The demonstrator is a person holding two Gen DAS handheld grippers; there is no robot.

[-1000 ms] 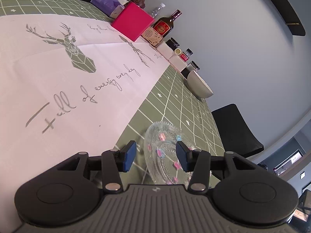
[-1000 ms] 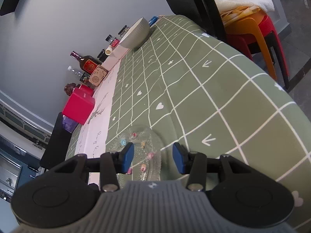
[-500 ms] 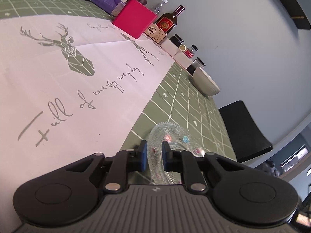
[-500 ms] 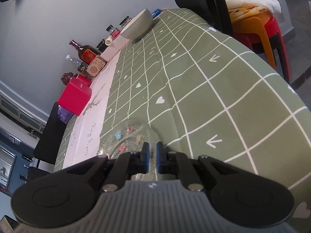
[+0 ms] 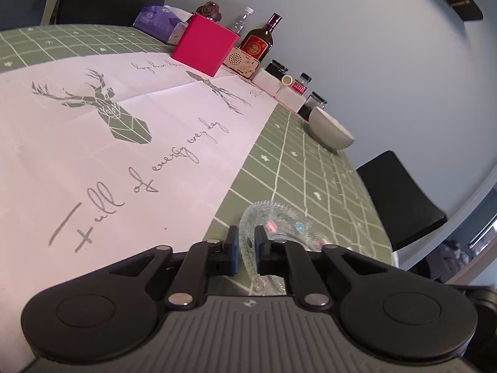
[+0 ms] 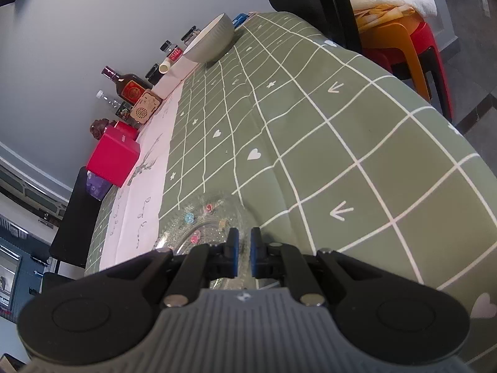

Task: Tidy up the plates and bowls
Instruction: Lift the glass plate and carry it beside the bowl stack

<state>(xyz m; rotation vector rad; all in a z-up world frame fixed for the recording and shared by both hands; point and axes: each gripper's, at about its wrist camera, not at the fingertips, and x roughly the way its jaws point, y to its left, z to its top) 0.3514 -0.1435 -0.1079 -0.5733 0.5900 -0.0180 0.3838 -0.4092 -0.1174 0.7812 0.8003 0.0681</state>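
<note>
Bench [image 6: 357,130], green checked cloth; far items line the wall edge, leaving the middle free. Grey bowl [image 6: 211,42] at the far end, contents hidden. Glass plate [image 5: 279,217] near front, nothing on it. Left gripper [image 5: 247,250] and right gripper [image 6: 242,253]: fingers clamped on opposite rims, likely for a level two-handed lift.

Green white-gridded tablecloth [image 6: 341,161], clear flower-dotted glass plate [image 6: 205,217]

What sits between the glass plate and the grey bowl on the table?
Nothing: only bare green checked tablecloth lies between the glass plate and the grey bowl, clearest in the right wrist view.
</note>
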